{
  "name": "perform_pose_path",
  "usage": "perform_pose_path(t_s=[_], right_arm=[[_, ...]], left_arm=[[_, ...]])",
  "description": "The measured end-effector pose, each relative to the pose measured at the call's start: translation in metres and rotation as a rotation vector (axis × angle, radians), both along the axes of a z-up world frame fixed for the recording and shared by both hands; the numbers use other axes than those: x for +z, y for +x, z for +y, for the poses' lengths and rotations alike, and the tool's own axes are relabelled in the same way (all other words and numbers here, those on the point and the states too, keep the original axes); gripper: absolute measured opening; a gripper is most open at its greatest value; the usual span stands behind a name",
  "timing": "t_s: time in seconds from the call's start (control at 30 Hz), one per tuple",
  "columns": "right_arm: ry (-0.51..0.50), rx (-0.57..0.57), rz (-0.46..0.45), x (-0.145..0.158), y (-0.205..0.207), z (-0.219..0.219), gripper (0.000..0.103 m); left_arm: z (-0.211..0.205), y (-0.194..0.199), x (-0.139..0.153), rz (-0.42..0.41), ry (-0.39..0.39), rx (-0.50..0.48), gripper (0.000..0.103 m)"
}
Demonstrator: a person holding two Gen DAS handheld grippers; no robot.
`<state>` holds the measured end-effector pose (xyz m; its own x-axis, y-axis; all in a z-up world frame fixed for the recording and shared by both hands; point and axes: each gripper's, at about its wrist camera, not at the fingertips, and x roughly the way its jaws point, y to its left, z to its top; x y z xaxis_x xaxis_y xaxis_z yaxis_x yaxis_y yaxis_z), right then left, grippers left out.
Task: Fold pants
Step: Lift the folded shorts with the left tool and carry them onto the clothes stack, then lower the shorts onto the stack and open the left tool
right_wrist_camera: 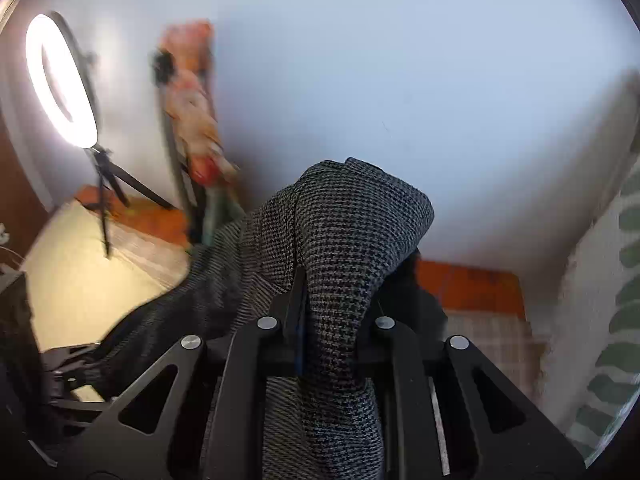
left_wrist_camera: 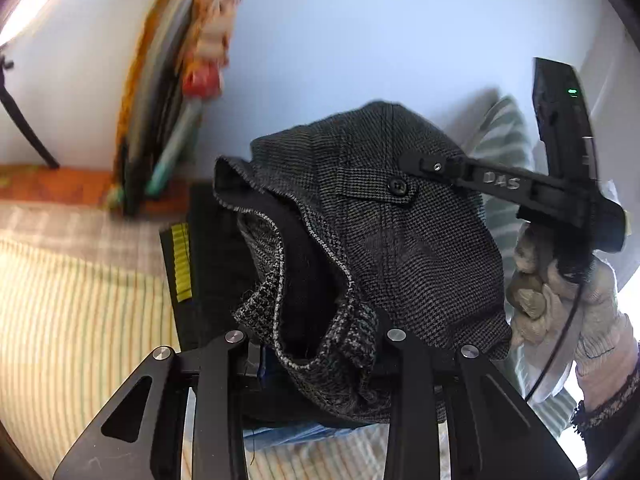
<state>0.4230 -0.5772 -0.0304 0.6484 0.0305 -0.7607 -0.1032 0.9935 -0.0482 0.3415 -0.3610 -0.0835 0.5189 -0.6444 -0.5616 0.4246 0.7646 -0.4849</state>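
The pants (left_wrist_camera: pixel 400 248) are dark grey houndstooth cloth with a black button, held up in the air above a striped bed. My left gripper (left_wrist_camera: pixel 316 344) is shut on a bunch of the waistband, whose dark lining gapes open. In the left wrist view the right gripper (left_wrist_camera: pixel 412 160) comes in from the right, held by a gloved hand (left_wrist_camera: pixel 560 300), and pinches the cloth near the button. In the right wrist view my right gripper (right_wrist_camera: pixel 324 320) is shut on a fold of the pants (right_wrist_camera: pixel 344 240), which drape down to the left.
A striped bed cover (left_wrist_camera: pixel 72 300) lies below left. A black folded item with a yellow label (left_wrist_camera: pixel 188 260) lies on it. A lit ring light on a tripod (right_wrist_camera: pixel 60 80) stands far left. Hanging colourful cloth (right_wrist_camera: pixel 192 120) is on the white wall. A leaf-print pillow (right_wrist_camera: pixel 616 320) sits right.
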Motion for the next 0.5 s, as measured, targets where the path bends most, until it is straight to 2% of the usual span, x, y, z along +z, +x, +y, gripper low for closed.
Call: perform_pose_path(t_s=[0.1,0.13,0.17,0.27,0.33,0.43,0.5], right_arm=[[-0.029,-0.055,0.007,-0.011,-0.002,-0.015,0.034],[-0.025,-0.073,0.000,-0.009,-0.005,-0.018,0.042],[-0.029,-0.095,-0.017,-0.005,-0.008,-0.021,0.044],[-0.069,-0.159,-0.080,0.013,-0.019,-0.025,0.049],[-0.040,-0.186,-0.124,0.028,-0.027,-0.028,0.049],[-0.011,-0.128,-0.189,0.043,-0.039,-0.011,0.049],[0.029,-0.071,-0.182,0.043,-0.039,0.003,0.049]], left_arm=[[0.000,-0.008,-0.003,-0.003,0.031,-0.032,0.039],[0.002,-0.011,-0.002,-0.010,0.040,-0.032,0.042],[0.005,-0.016,-0.001,-0.014,0.048,-0.030,0.046],[0.018,-0.029,0.004,-0.037,0.051,-0.027,0.047],[0.023,-0.037,0.011,-0.073,0.074,-0.023,0.047],[0.034,-0.048,0.024,-0.138,0.086,-0.002,0.047],[0.036,-0.055,0.036,-0.194,0.095,0.005,0.047]])
